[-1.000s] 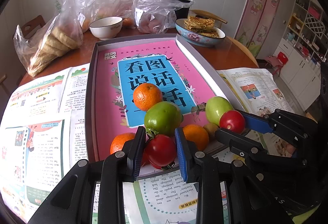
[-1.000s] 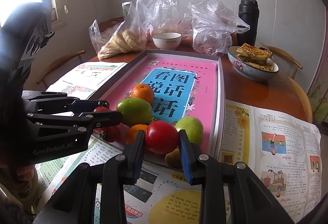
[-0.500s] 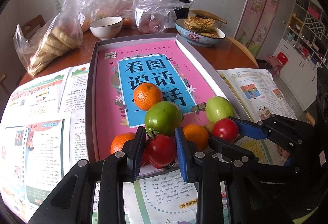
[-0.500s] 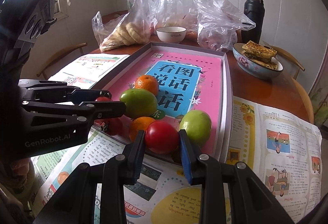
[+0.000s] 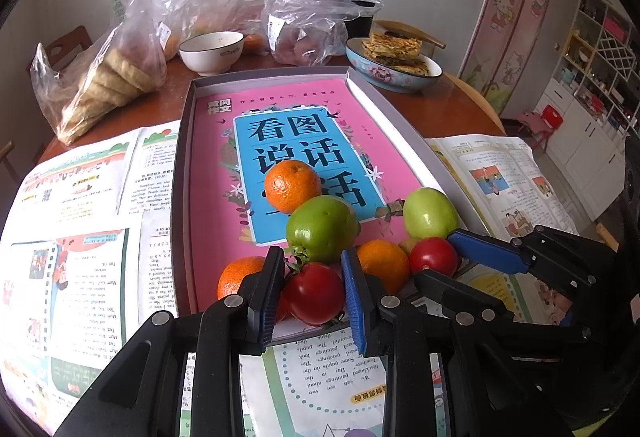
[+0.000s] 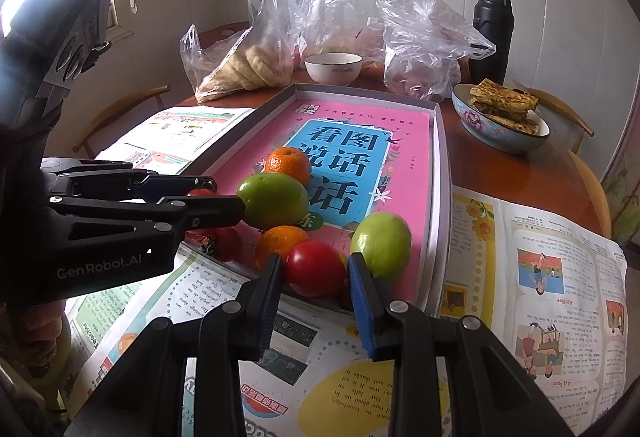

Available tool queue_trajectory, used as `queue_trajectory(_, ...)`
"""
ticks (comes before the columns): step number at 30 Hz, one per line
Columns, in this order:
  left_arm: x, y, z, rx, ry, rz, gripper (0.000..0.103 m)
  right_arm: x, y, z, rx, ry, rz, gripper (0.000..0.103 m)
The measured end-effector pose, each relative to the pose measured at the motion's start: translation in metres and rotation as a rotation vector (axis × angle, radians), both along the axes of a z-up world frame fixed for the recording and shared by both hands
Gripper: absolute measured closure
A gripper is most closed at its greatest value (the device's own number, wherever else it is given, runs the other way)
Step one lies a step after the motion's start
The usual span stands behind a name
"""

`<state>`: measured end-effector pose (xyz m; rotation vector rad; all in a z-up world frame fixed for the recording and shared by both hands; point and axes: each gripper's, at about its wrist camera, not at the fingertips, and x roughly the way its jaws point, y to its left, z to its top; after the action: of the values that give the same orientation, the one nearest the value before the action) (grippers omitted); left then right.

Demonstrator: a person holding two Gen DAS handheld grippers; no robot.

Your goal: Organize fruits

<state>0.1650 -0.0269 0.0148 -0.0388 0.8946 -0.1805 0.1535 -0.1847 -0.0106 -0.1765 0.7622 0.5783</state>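
Observation:
A grey shallow box (image 5: 182, 173) with a pink book inside holds several fruits at its near end. My left gripper (image 5: 310, 297) is shut on a red tomato (image 5: 314, 293). Around it lie a green fruit (image 5: 322, 229), an orange (image 5: 292, 185), a second orange (image 5: 236, 275) and a third (image 5: 382, 263). My right gripper (image 6: 316, 277) is shut on another red tomato (image 6: 314, 267), also seen in the left wrist view (image 5: 434, 257). A second green fruit (image 6: 380, 245) sits just right of it. The left gripper shows in the right wrist view (image 6: 216, 197).
Open newspapers (image 6: 540, 277) cover the near table. At the back stand plastic bags of food (image 5: 104, 77), a white bowl (image 5: 212, 51), a blue bowl of flatbread (image 6: 504, 117) and a black flask (image 6: 492, 33). Wooden chairs (image 6: 120, 117) ring the table.
The right gripper with its tomato has shifted a little nearer the fruit pile and lower. The left gripper and its tomato have stayed put.

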Motion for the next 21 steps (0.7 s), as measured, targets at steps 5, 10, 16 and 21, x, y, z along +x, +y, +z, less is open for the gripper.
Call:
queue_trajectory(5, -0.003, 0.002, 0.002, -0.004, -0.006, 0.004, 0.066, -0.003, -0.004, 0.004, 0.008, -0.006, -0.016, 0.058)
queue_trajectory(10, -0.009, 0.005, 0.004, 0.001, -0.013, 0.016, 0.056, -0.006, -0.008, 0.008, 0.002, -0.015, -0.036, 0.048)
queue_trajectory(16, -0.020, 0.011, 0.011, -0.012, -0.029, 0.034, 0.041, -0.014, -0.010, 0.015, 0.003, -0.029, -0.045, 0.042)
queue_trajectory(21, -0.040, 0.018, 0.021, -0.006, -0.069, 0.058, 0.032, -0.027, -0.015, 0.020, 0.002, -0.055, -0.067, 0.031)
